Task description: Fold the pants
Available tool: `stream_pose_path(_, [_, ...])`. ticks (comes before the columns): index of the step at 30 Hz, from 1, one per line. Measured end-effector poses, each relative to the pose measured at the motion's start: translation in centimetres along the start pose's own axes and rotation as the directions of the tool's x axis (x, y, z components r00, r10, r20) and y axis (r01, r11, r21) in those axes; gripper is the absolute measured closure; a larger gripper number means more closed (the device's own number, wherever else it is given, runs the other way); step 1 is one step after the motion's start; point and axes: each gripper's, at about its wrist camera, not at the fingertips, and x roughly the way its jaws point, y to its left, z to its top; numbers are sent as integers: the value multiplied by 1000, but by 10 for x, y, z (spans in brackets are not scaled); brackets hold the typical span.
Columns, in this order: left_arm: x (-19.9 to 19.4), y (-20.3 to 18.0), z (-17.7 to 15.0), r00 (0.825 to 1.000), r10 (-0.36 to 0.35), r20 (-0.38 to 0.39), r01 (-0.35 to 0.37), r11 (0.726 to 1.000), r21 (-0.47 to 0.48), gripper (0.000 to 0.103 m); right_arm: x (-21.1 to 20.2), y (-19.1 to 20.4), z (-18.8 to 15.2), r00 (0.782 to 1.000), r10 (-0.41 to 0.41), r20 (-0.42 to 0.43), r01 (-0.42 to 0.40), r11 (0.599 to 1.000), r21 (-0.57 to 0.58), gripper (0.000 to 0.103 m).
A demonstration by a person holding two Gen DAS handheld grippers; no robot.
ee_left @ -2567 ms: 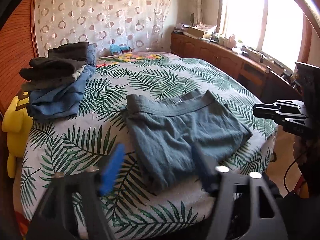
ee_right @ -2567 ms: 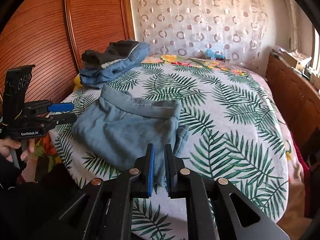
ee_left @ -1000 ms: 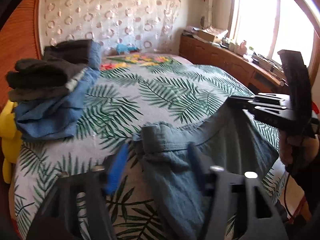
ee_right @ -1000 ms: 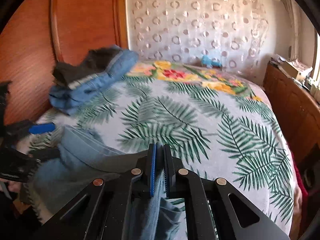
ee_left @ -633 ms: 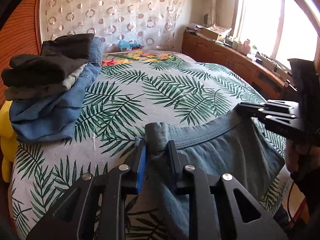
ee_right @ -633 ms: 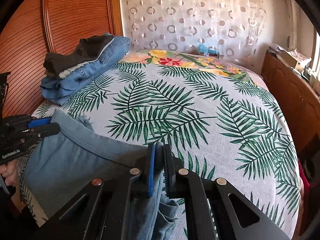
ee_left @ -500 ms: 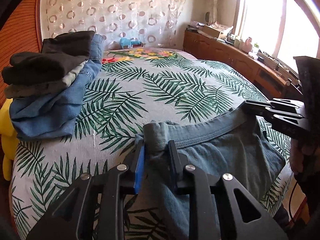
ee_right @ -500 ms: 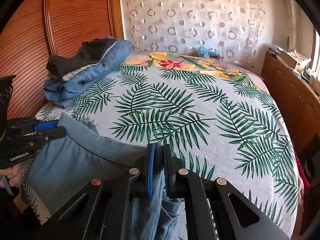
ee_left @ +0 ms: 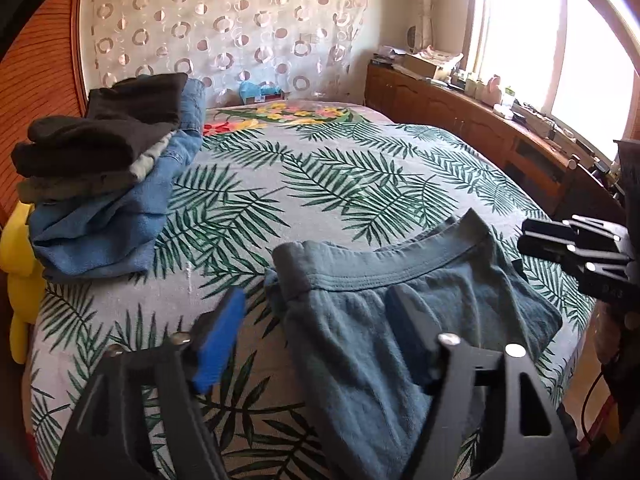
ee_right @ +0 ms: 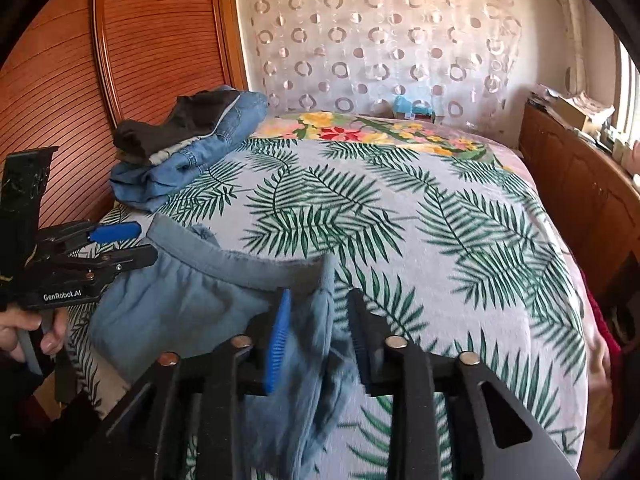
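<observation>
The grey-blue pants (ee_left: 400, 320) lie folded on the near part of the leaf-print bedspread (ee_left: 340, 176), their waistband (ee_left: 384, 264) turned toward the middle of the bed and running across between the two grippers.

The left gripper (ee_left: 316, 324) stands over the waistband's left corner. Its jaws are opening and already well apart: the blue-padded finger (ee_left: 218, 342) is over bare bedspread just left of the pants, while the dark finger (ee_left: 412, 332) is over the cloth itself. Neither pad presses on the fabric, so the corner lies free between them.

The right gripper (ee_right: 318, 332) is at the waistband's other end, where the pants hang over the bed edge. Its jaws are opening too, with a blurred fold of the pants (ee_right: 224, 304) between the pads, and no pad visibly pinches it.

Relative to the pants, a stack of folded clothes (ee_left: 100, 184), dark pieces on top of denim, sits further up the bedspread on the left, well apart, against the wooden headboard (ee_right: 120, 80).
</observation>
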Motion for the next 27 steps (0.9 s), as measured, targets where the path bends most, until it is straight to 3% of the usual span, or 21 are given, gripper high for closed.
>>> stream_pose_path(6, [9, 1, -4, 999, 16, -46, -16, 1000, 3, 26, -9, -5, -16, 1000, 1, -25, 0, 1000, 26, 55])
stream_pose_path(17, [17, 6, -11, 997, 10, -77, -11, 1000, -15, 26, 10, -8, -21, 992, 13, -129, -1, 996, 92, 55])
stream_pose_path(24, [19, 11, -12, 996, -19, -82, 16, 999, -36, 26, 18, -1, -14, 992, 2, -128, 8, 997, 73, 55])
stream_pose_path(27, [21, 12, -12, 994, -59, -90, 55, 997, -47, 41, 22, 3, -14, 993, -11, -121, 19, 998, 63, 55])
